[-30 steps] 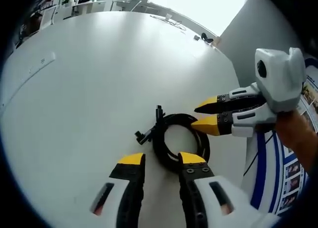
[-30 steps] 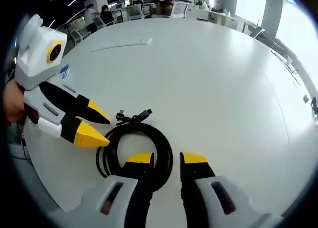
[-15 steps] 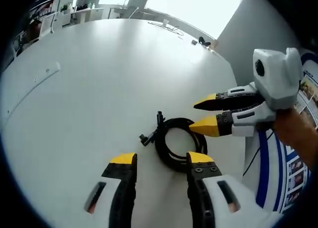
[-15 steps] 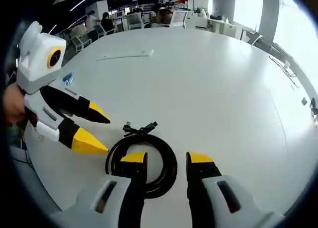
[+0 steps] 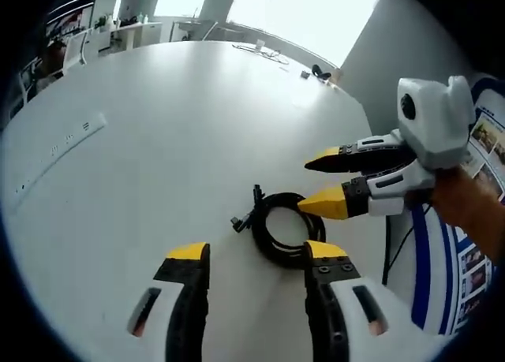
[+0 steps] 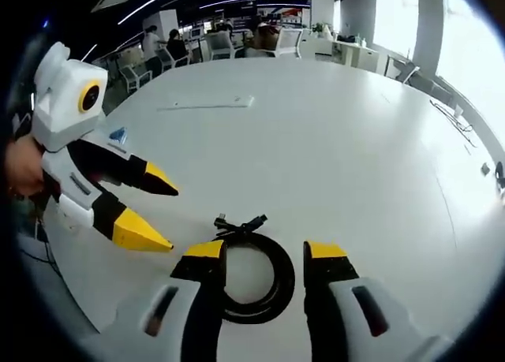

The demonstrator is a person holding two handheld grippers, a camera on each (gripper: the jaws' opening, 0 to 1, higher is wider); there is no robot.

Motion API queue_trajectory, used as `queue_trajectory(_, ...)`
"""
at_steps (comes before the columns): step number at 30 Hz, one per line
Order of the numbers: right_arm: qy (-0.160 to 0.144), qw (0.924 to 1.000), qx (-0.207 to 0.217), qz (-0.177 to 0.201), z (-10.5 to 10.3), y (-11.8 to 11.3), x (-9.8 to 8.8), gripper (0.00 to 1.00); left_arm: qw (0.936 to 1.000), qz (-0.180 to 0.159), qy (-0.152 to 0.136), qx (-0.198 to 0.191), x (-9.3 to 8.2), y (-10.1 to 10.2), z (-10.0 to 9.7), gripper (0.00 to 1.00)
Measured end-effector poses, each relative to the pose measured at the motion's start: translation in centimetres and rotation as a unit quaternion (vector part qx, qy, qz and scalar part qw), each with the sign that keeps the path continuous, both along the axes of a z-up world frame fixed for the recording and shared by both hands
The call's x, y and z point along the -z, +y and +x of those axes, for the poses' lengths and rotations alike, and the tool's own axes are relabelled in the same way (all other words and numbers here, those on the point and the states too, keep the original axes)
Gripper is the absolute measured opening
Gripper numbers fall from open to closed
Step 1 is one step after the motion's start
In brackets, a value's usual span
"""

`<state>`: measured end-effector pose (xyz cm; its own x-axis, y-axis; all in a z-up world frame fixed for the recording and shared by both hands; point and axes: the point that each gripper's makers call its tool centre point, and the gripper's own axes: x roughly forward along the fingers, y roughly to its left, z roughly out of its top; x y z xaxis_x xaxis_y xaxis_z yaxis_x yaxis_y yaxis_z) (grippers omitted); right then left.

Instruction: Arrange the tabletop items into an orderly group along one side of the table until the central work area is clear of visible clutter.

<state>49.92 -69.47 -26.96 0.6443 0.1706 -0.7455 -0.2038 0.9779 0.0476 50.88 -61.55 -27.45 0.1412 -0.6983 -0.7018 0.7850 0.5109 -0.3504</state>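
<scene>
Both grippers are drawing back from the coiled black cable compared with a second ago; the coil, which then lay between the jaw tips in each view, is now sitting clear ahead of them, and neither jaw pair is touching it.

Nearest in the left gripper view, the left gripper (image 5: 256,251) is hanging with its yellow-tipped jaws spread apart, holding nothing. Just beyond its tips the coiled black cable (image 5: 284,228) is lying flat on the round white table (image 5: 158,125), close to the table's near edge, its two loose plug ends sticking out of the ring on the side away from the right gripper. The right gripper (image 5: 312,184) is coming in from the right of that view, jaws parted and empty, its lower tip over the rim of the coil; whether it is touching cannot be told.

In the right gripper view, the right gripper (image 6: 256,250) is released, and the cable (image 6: 256,275) is lying between and just ahead of its tips, ring flat, plugs pointing away. The left gripper (image 6: 154,216) is reaching in from the left, its tips just beside the coil.

Judged from this, the coil lies straight ahead of both, with the right gripper nearer and better lined up over the ring's band.

Farther off, a long white strip (image 6: 207,104) is lying well apart, across the table.
</scene>
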Motion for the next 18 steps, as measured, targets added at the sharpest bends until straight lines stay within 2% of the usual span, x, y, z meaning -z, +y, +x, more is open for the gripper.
queue_trajectory(2,-0.003,1.0,-0.002,-0.002,0.1,0.3,-0.3,0.44,1.0,-0.001,-0.001,0.001,-0.2,0.2,0.0,0.5)
queue_trajectory(9,-0.011,0.9999,-0.005,0.011,0.3,1.2,-1.2,0.48,0.9999,-0.004,-0.009,0.004,-1.1,1.6,0.2,0.55)
queue_trajectory(18,-0.021,0.9996,-0.019,0.009,0.7,2.8,-2.2,0.57,0.9996,-0.018,-0.023,-0.001,-2.7,3.3,0.7,0.62)
